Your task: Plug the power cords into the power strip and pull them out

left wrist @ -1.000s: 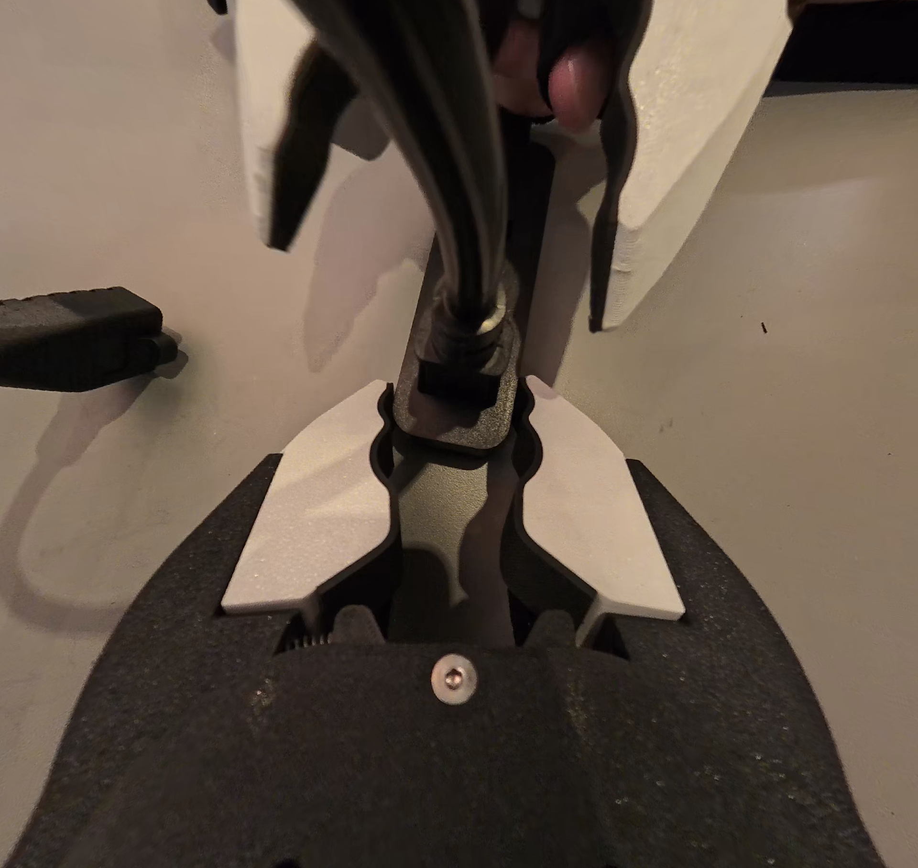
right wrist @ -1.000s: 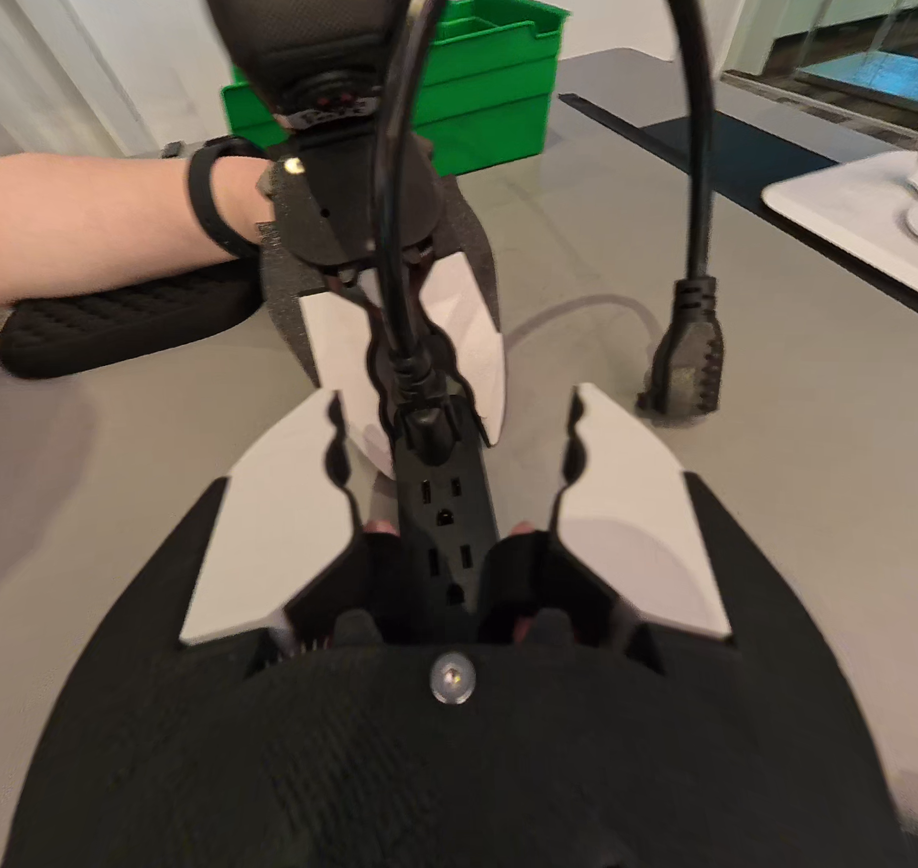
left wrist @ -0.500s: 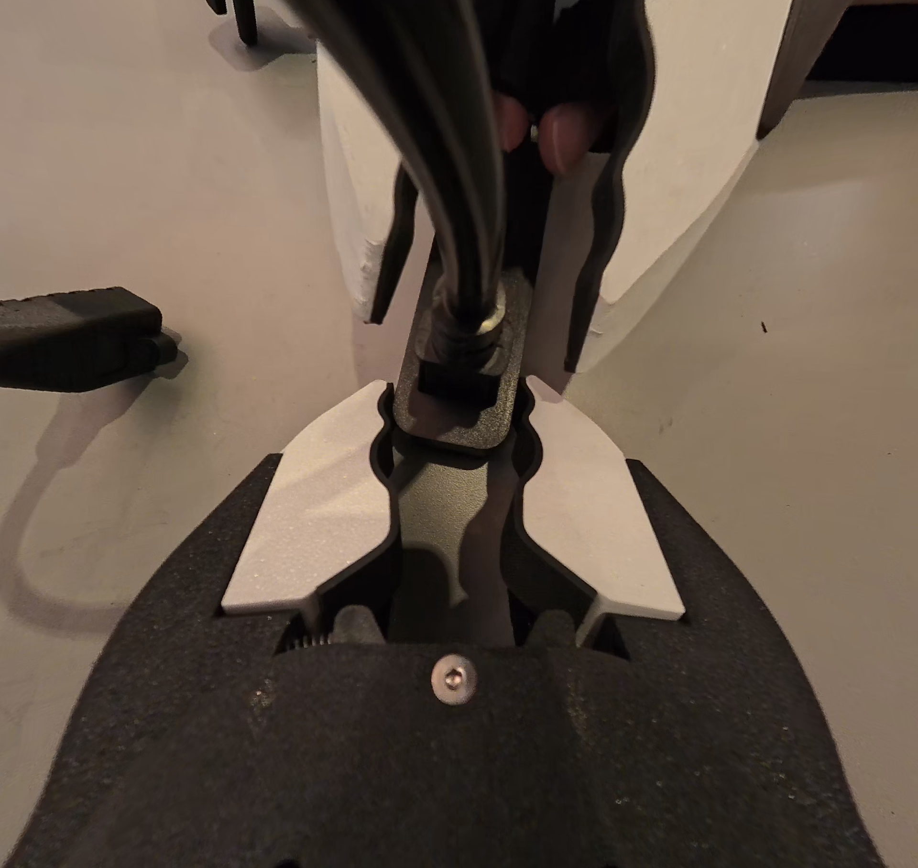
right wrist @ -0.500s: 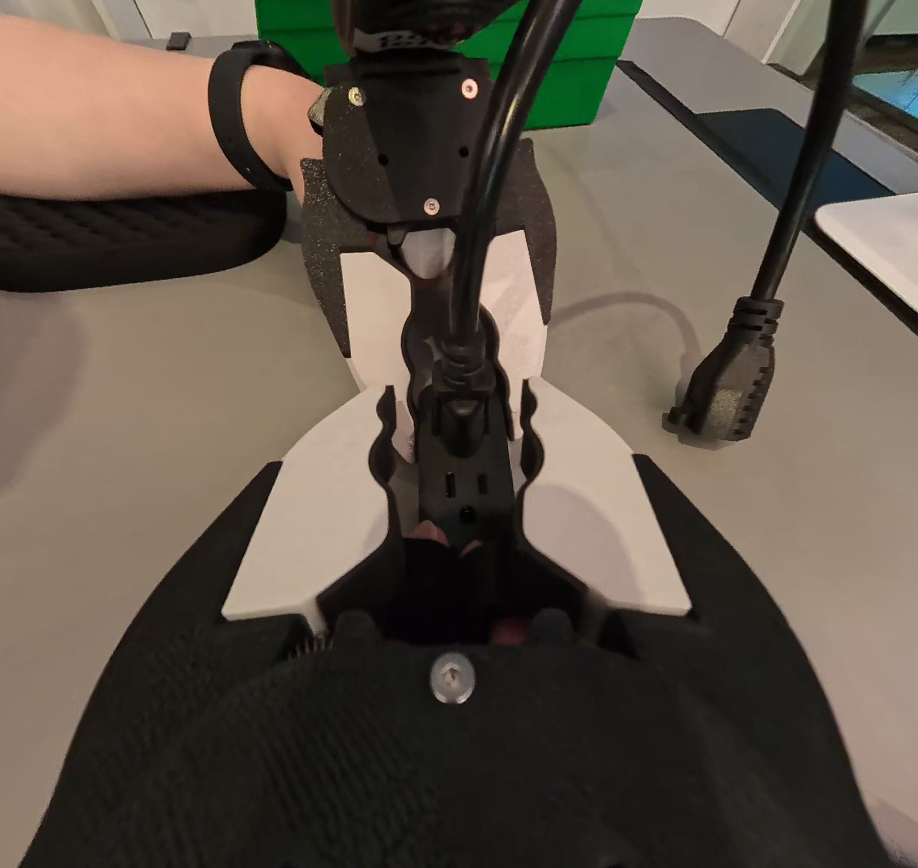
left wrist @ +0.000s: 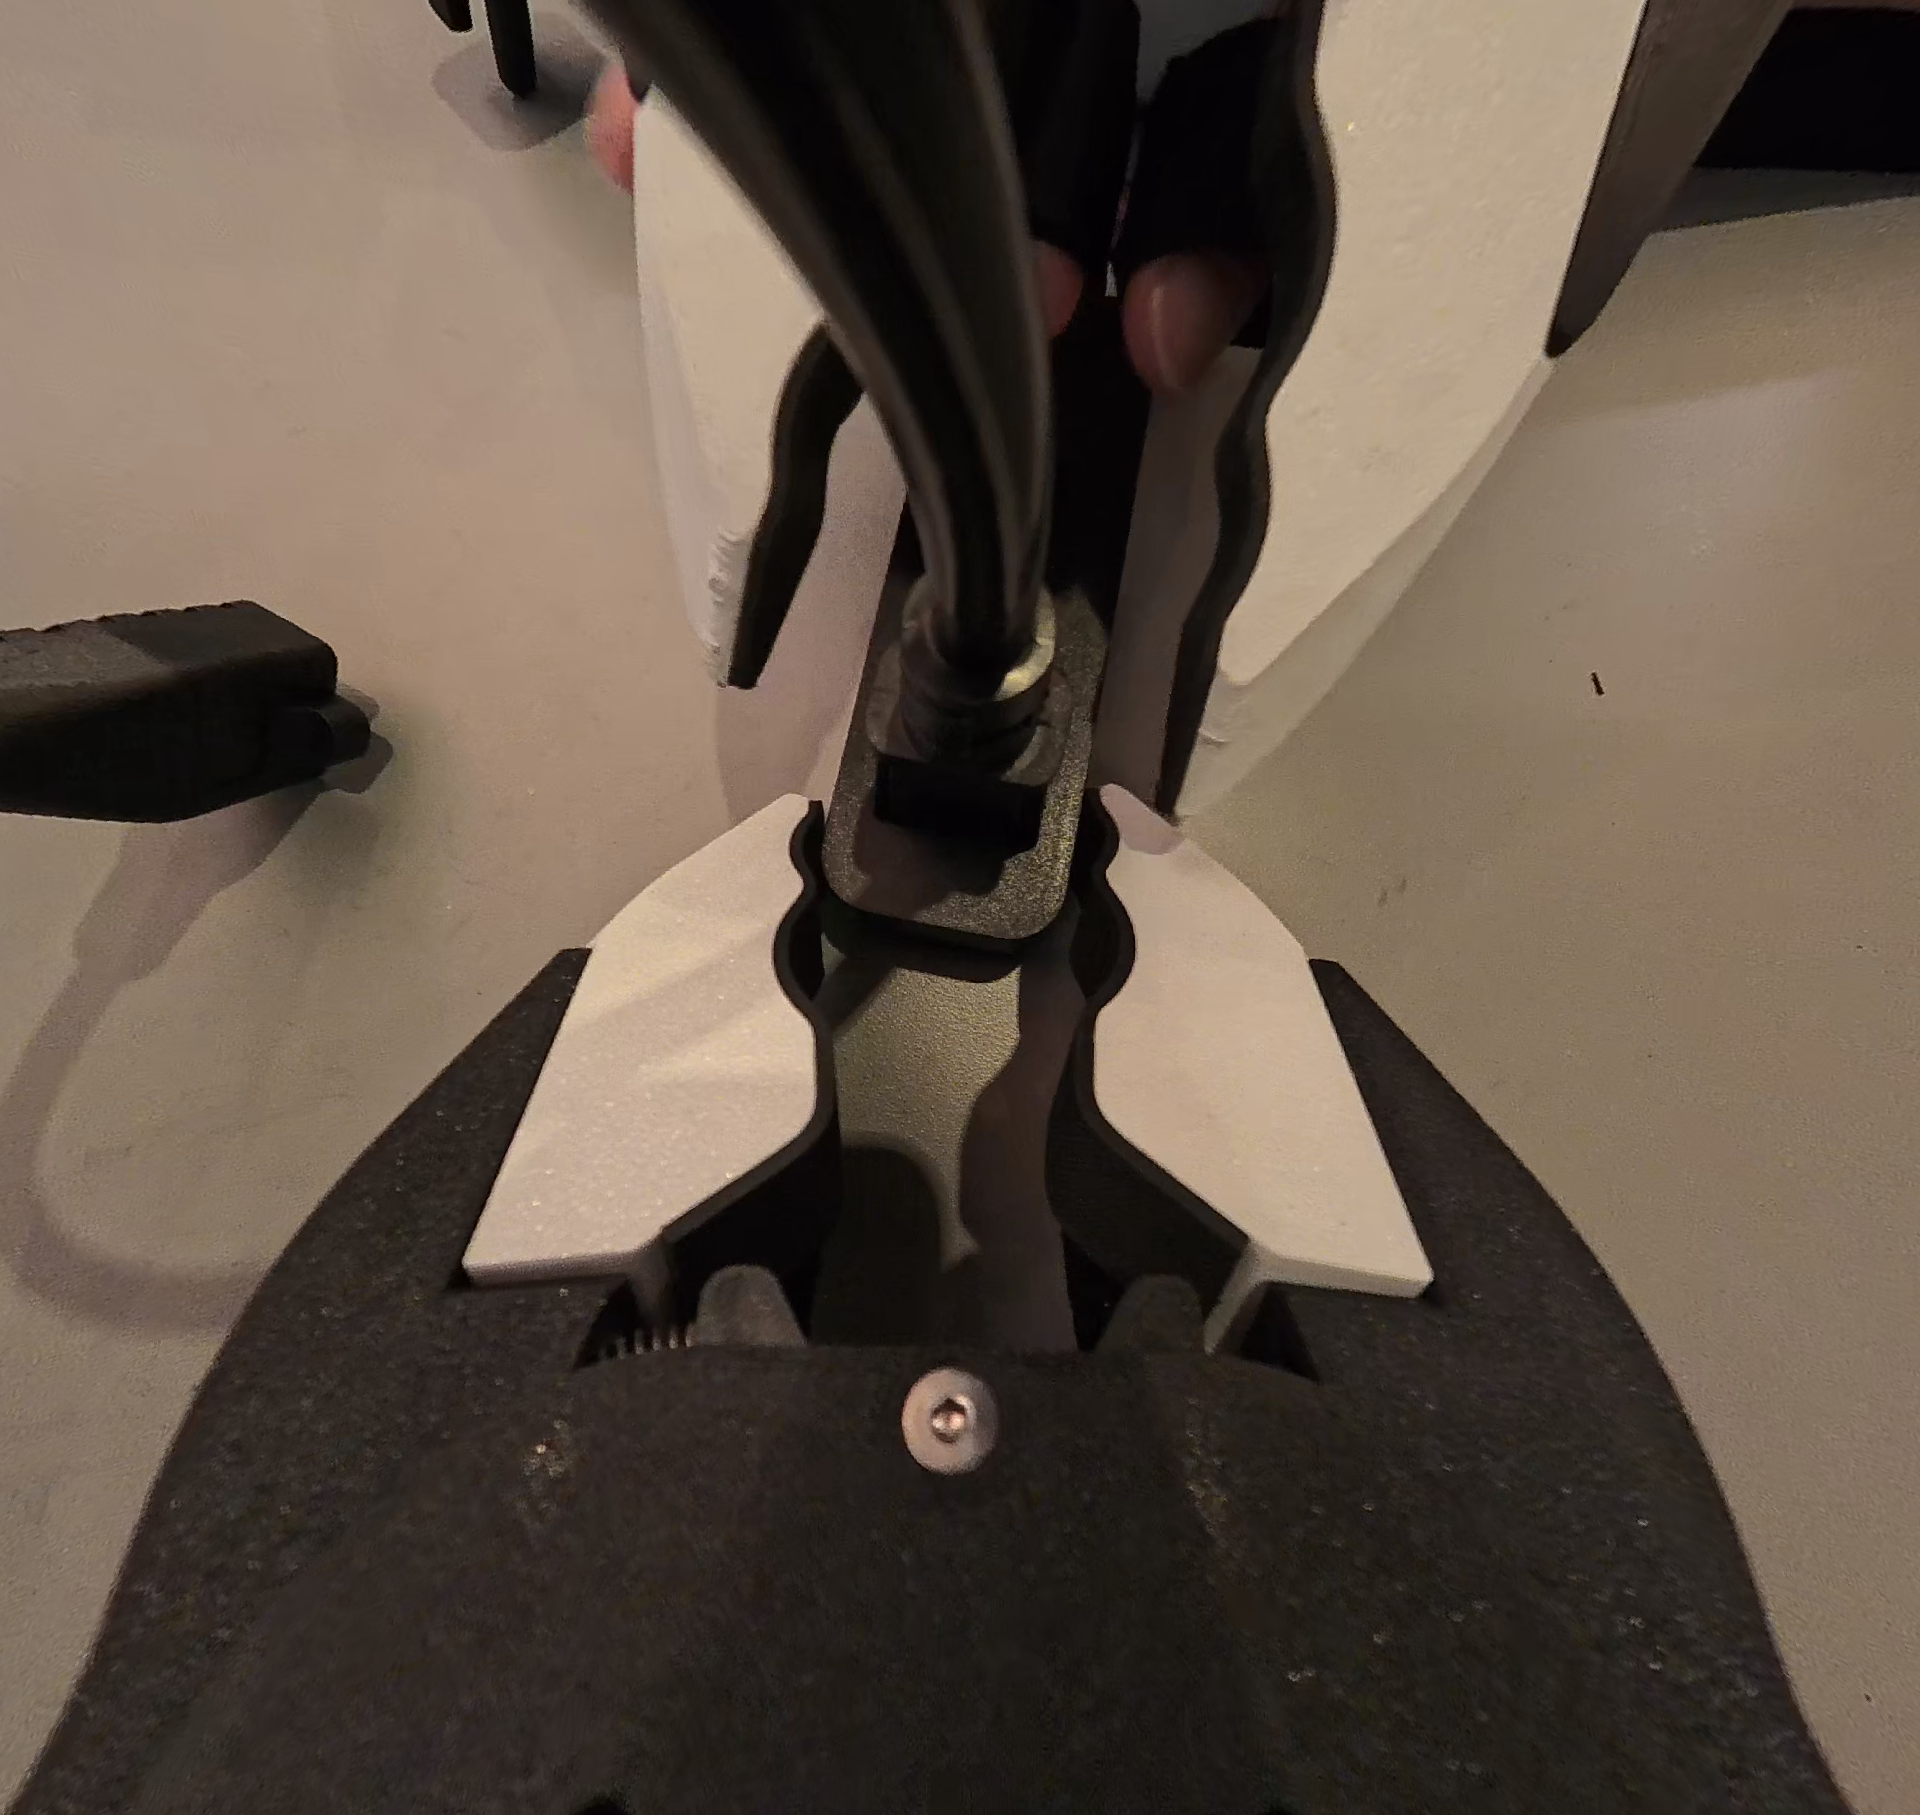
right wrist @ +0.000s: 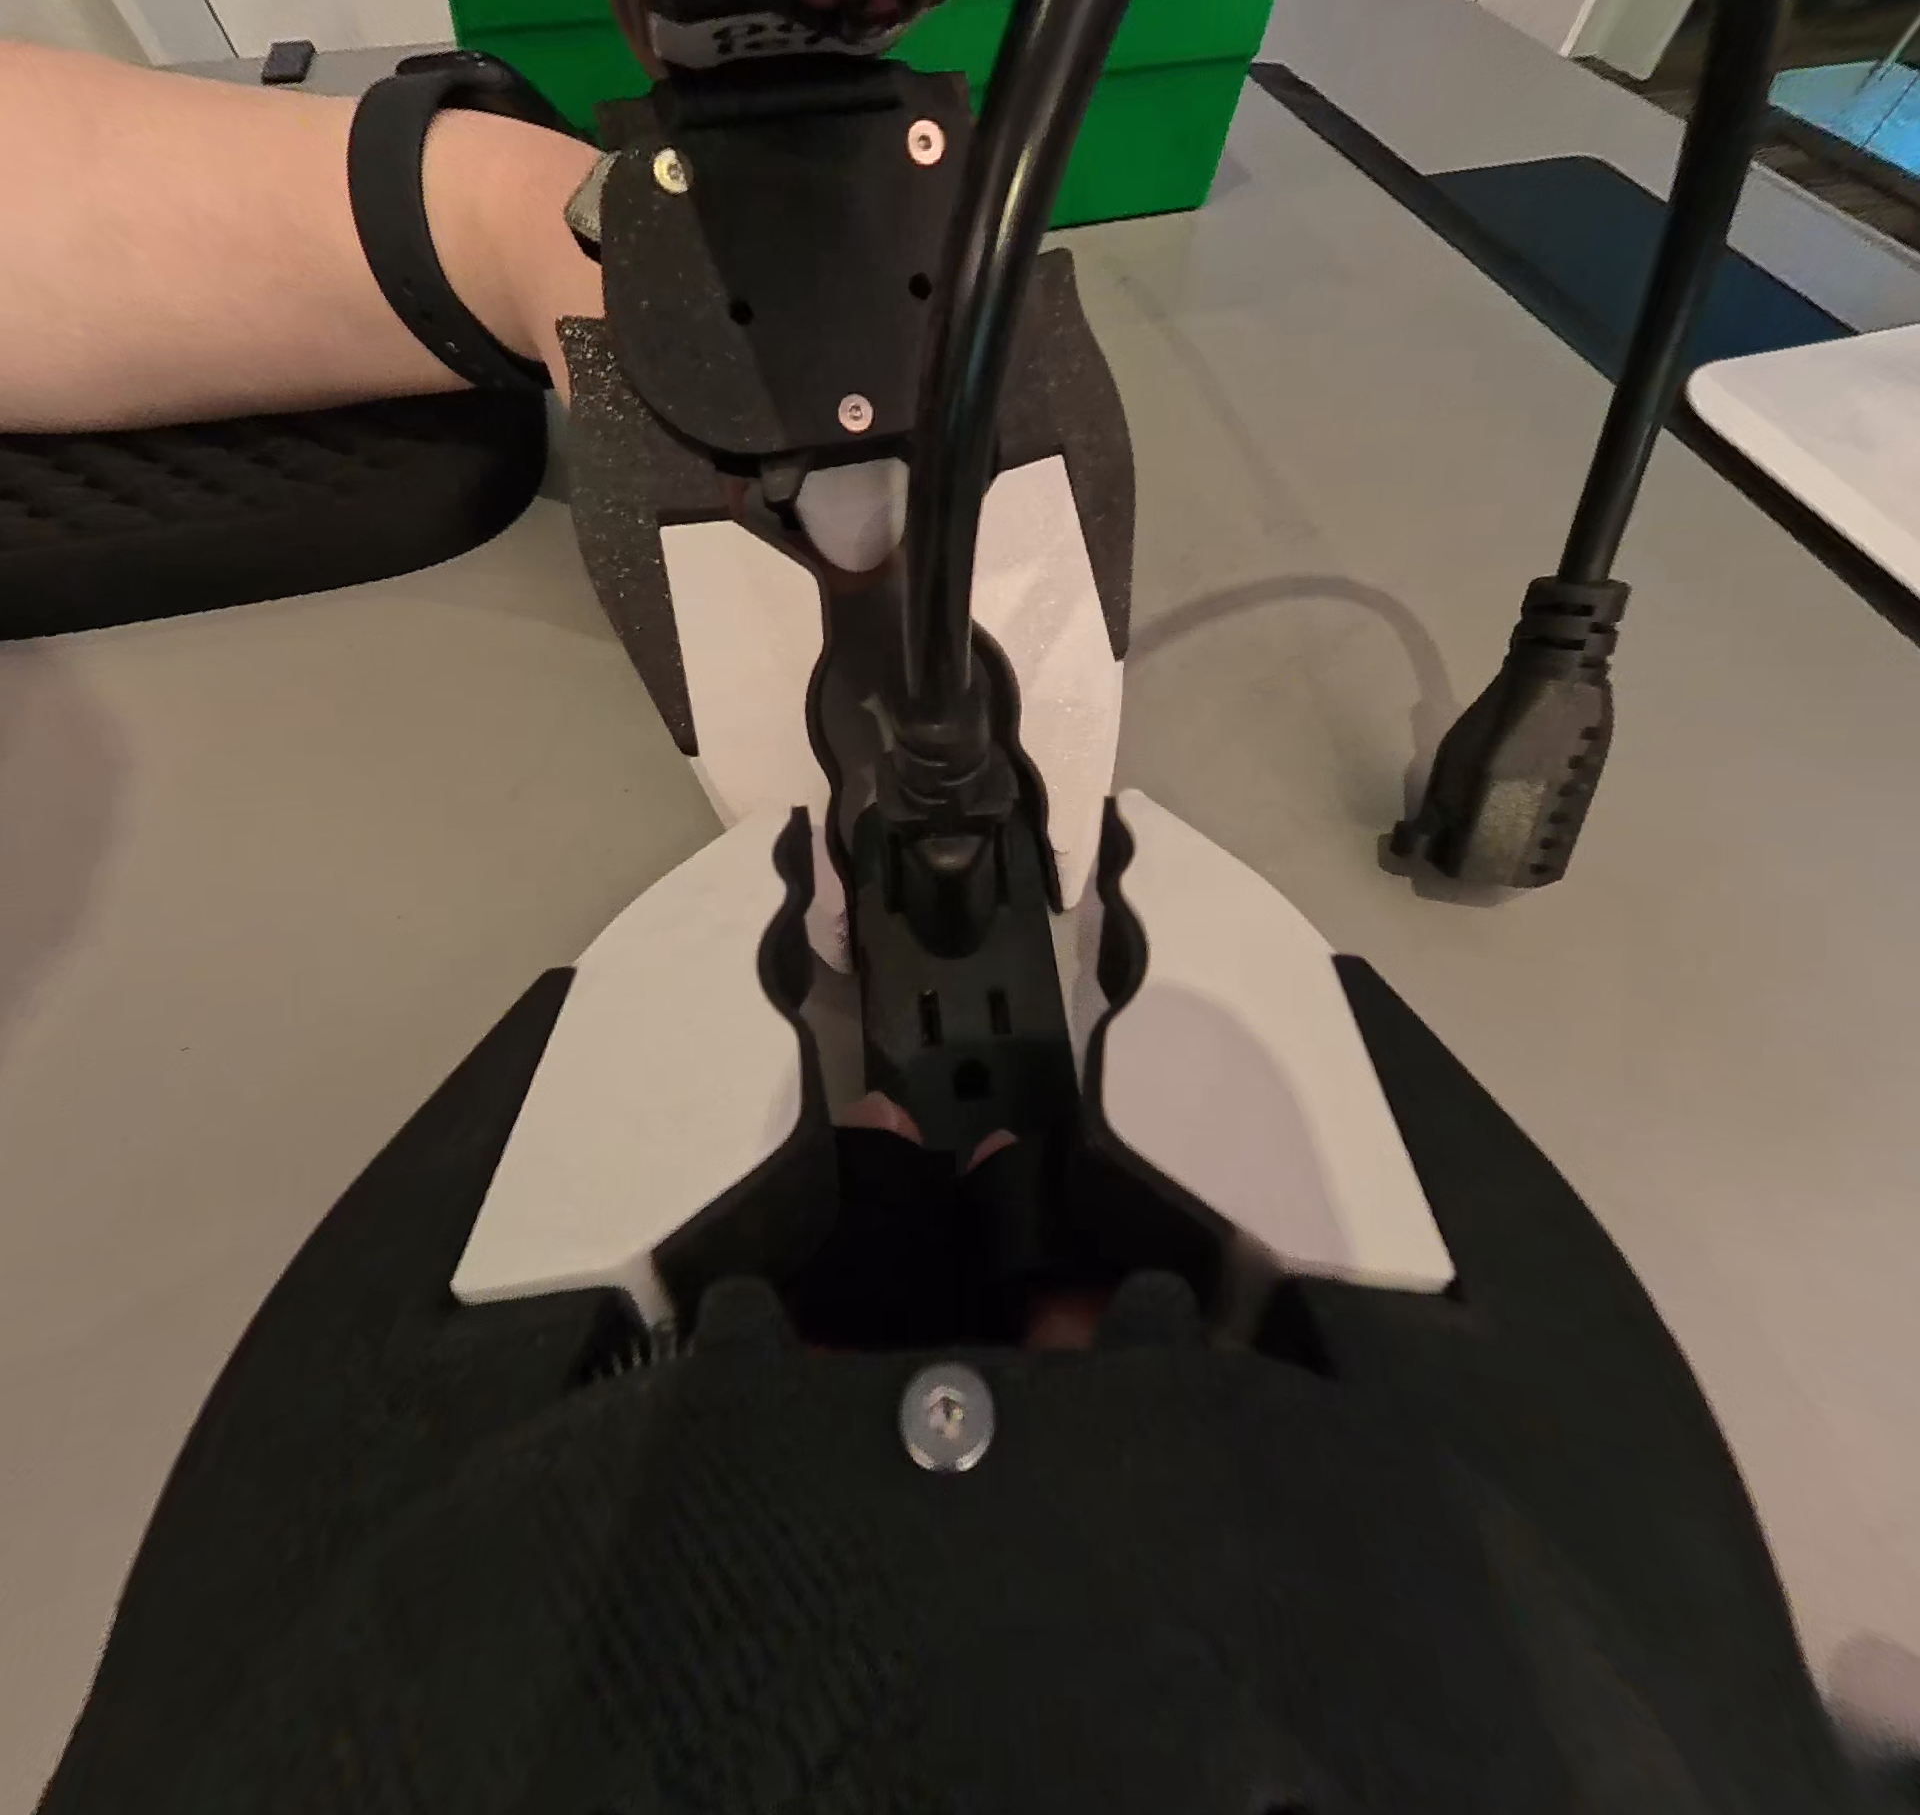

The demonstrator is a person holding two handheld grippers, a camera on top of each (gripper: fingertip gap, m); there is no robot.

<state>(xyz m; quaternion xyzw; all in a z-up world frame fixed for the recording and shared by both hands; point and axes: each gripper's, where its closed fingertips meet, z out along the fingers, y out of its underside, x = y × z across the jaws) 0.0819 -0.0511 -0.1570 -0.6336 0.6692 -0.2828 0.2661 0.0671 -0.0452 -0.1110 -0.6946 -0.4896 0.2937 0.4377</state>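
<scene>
Left gripper (left wrist: 951,856) fingers (left wrist: 665,1069) clamp the power strip (left wrist: 951,861) end, right gripper (right wrist: 951,892) fingers straddle it loosely; 1 plug (right wrist: 940,830) seated centre-frame, 1 loose plug (right wrist: 1507,789) right, unplugging pending.

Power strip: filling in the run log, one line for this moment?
left gripper: shut on power strip end | right gripper: open, straddling strip | one plug in | other plug on table
</scene>
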